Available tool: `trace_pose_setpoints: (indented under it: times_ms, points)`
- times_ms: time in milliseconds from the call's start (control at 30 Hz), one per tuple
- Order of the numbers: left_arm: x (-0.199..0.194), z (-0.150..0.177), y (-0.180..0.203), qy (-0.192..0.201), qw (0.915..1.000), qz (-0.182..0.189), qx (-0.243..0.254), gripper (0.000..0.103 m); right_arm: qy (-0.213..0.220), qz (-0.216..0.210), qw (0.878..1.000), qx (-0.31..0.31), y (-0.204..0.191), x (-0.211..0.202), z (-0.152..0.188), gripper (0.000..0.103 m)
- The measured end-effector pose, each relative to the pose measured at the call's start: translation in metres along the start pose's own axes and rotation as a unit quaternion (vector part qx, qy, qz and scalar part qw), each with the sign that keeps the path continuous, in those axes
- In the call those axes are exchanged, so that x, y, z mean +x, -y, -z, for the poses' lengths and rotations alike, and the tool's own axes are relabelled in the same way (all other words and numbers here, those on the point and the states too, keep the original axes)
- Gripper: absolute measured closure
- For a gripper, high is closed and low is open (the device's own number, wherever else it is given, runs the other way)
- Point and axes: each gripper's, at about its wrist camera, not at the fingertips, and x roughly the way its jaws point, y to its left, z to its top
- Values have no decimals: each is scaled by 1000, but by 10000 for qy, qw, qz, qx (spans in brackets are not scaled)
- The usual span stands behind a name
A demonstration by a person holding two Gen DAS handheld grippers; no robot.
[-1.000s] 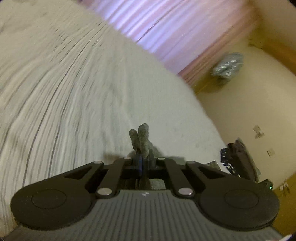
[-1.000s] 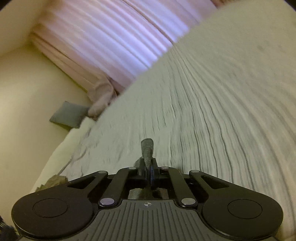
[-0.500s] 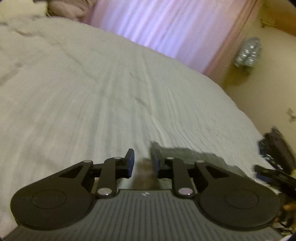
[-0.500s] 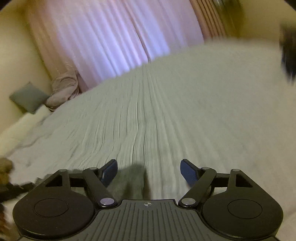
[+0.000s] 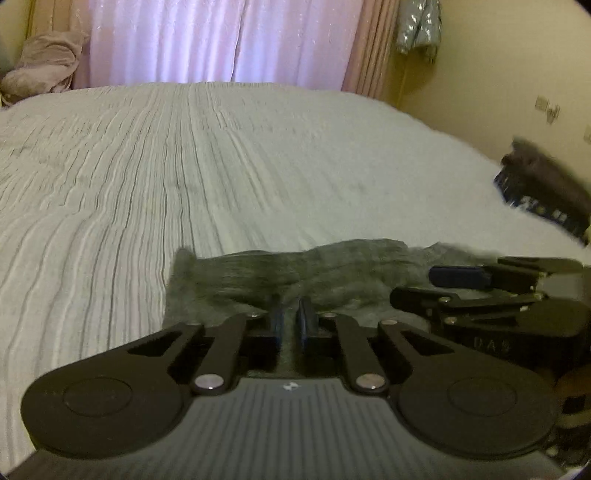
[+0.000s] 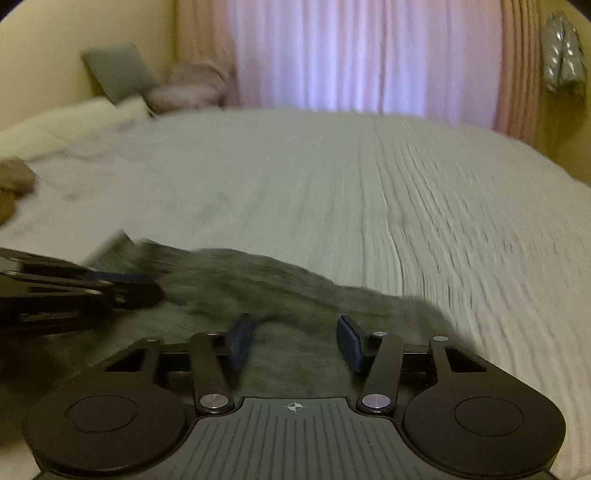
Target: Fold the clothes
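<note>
A grey fuzzy garment [image 5: 288, 273] [image 6: 258, 288] lies spread flat on the white bedspread [image 5: 221, 166], just ahead of both grippers. My left gripper [image 5: 291, 321] hovers over its near edge. Its jaws are closing and stand a narrow gap apart, with nothing pinched between the pads. My right gripper [image 6: 295, 341] is closing too. Its blue pads [image 6: 351, 343] stand wide apart above the cloth and do not press on it. Each gripper shows in the other's view, the right gripper [image 5: 439, 286] at the right side and the left gripper [image 6: 140, 284] at the left side.
A dark pile of clothes [image 5: 543, 192] sits at the bed's right edge. Pillows [image 6: 184, 88] and a grey cushion [image 6: 118, 70] lie at the head by the pink curtains [image 5: 221, 37]. A silver jacket [image 5: 417, 26] hangs on the wall. A brown cloth [image 6: 11, 184] lies far left.
Both grippers were shut on the grey cloth a second ago. They opened and let it drop onto the bed, rolled level, and now sit side by side with jaws narrowing.
</note>
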Motion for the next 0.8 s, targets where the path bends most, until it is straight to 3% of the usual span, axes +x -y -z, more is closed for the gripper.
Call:
trace_pose_setpoints:
  times_ms: [100, 233, 300, 467, 533, 633, 800]
  points:
    - [-9, 3, -9, 67, 9996, 93, -239, 99, -25, -94, 9993, 364, 18, 1, 6, 51]
    - [-42, 5, -20, 192, 9992, -186, -308, 99, 241, 229, 9989, 317, 25, -44, 8, 52]
    - [-63, 9, -22, 224, 9986, -215, -437, 99, 311, 153, 9989, 309, 28, -68, 11, 52]
    - [-86, 21, -1, 291, 9987, 153, -387, 98, 399, -99, 9991, 121, 1, -102, 25, 52]
    - [-80, 31, 12, 191, 9996, 107, -153, 98, 363, -93, 9993, -38, -14, -97, 30, 52]
    - [-59, 43, 20, -13, 9997, -154, 176, 97, -15, 195, 9995, -254, -26, -69, 36, 52]
    - [-63, 41, 15, 45, 9998, -179, 54, 97, -98, 171, 9997, -154, -16, -60, 45, 52]
